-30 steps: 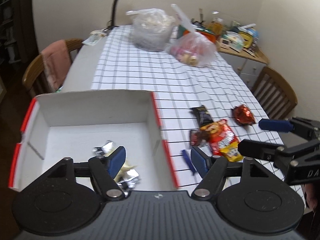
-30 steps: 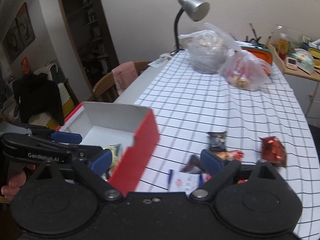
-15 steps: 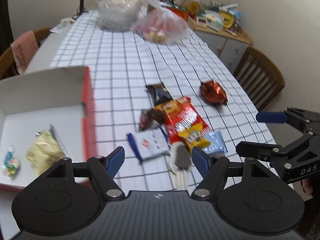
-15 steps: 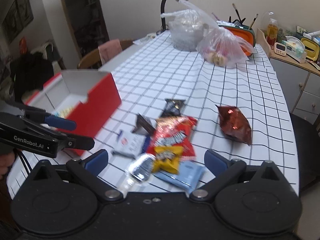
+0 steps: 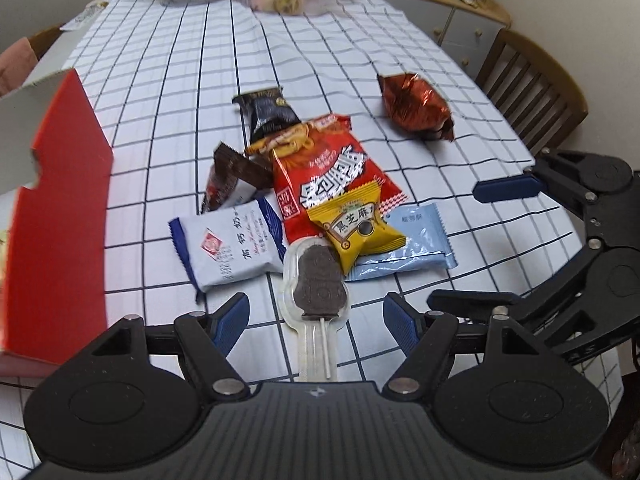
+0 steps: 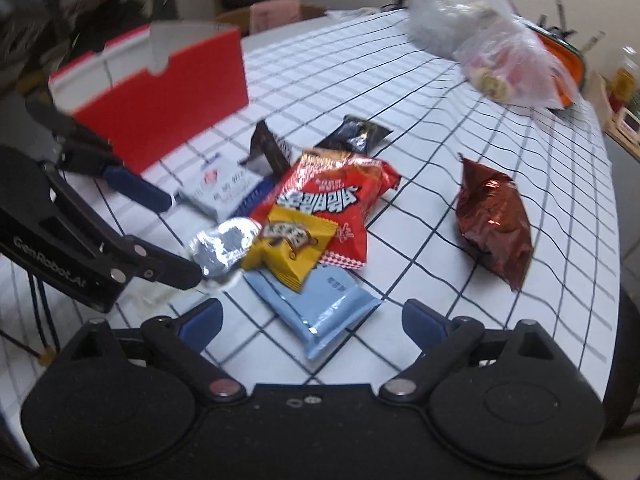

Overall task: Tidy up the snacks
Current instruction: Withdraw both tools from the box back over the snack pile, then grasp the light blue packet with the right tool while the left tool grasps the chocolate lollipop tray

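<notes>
A pile of snacks lies on the checked tablecloth: a big red packet (image 5: 332, 172) (image 6: 332, 196), a yellow packet (image 5: 356, 228) (image 6: 288, 248), a light blue packet (image 5: 416, 240) (image 6: 324, 300), a white-and-blue packet (image 5: 232, 248) and a wrapped chocolate lollipop (image 5: 318, 284) (image 6: 224, 246). My left gripper (image 5: 316, 320) (image 6: 182, 238) is open and straddles the lollipop, its pads clear of it. My right gripper (image 6: 312, 320) (image 5: 454, 246) hangs over the light blue packet; its jaws are closing but still stand wide of it. The red box (image 5: 60, 220) (image 6: 160, 80) stands to the left.
A black packet (image 5: 268, 112), a brown packet (image 5: 236, 176) and a copper foil bag (image 5: 416, 108) (image 6: 494, 216) lie farther back. Two plastic bags (image 6: 500, 56) sit at the far end. A wooden chair (image 5: 532, 88) stands by the table's right edge.
Both grippers have swung away from the red box and dropped low over the snack pile. The lollipop now lies between the left fingers, the light blue packet between the right.
</notes>
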A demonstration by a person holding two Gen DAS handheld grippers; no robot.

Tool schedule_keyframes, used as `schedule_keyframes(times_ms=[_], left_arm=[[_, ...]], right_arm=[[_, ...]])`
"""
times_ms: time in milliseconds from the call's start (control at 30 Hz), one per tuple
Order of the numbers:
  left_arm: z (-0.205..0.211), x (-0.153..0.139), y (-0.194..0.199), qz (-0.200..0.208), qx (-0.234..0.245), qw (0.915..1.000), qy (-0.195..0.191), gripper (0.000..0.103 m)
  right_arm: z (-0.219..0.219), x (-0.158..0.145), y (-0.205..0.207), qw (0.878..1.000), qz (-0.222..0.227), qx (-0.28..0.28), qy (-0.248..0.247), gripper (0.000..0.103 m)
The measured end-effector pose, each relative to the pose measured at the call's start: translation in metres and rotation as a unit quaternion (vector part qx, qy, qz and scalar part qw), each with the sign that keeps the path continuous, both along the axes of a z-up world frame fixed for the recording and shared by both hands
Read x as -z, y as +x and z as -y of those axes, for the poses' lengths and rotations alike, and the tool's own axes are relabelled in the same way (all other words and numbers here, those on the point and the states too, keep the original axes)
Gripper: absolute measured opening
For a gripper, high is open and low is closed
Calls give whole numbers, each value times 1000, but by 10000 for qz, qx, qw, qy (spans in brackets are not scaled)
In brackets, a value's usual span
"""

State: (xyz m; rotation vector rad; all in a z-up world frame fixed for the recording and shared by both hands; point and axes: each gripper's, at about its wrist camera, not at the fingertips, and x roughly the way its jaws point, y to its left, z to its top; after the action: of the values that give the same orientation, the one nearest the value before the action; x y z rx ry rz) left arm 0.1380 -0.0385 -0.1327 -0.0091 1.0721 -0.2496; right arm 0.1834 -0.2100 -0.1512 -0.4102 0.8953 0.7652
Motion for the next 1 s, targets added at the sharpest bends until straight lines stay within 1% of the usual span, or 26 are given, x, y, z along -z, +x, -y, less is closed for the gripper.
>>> schedule_keyframes(times_ms=[100, 200, 333, 400, 433, 533, 600, 767, 833, 900, 1000], left_arm=[[4, 8, 5, -58, -51, 9999, 63, 74], [8, 13, 8, -57, -61, 9998, 152, 73], [12, 17, 14, -88, -28, 9997, 204, 72], [14, 20, 16, -120, 28, 9997, 217, 69], [14, 21, 17, -144, 53, 9996, 251, 65], [15, 26, 20, -195, 66, 9992, 342, 58], [16, 27, 20, -143, 98, 9991, 385, 57], [22, 26, 18, -51, 307, 9983, 502, 48], [22, 26, 17, -26, 334, 9981, 525, 47], [21, 26, 18, -30, 326, 9983, 486, 46], [19, 26, 16, -25, 314, 9986, 431, 46]], right_arm=[[-2, 9, 9, 9996, -31, -273, -75, 92], [-2, 18, 18, 9985, -83, -519, -141, 86], [-3, 23, 27, 9973, -151, -700, -131, 82], [-3, 25, 29, 9966, -163, -793, -124, 80], [-4, 26, 30, 9963, -160, -831, -137, 78], [-7, 28, 29, 9958, -148, -894, -117, 77], [-7, 28, 29, 9957, -145, -916, -88, 75], [-5, 27, 25, 9965, -112, -830, -63, 69], [-3, 26, 22, 9970, -107, -762, -47, 62], [-2, 25, 17, 9977, -99, -672, -40, 57], [1, 24, 11, 9990, -109, -434, -30, 53]])
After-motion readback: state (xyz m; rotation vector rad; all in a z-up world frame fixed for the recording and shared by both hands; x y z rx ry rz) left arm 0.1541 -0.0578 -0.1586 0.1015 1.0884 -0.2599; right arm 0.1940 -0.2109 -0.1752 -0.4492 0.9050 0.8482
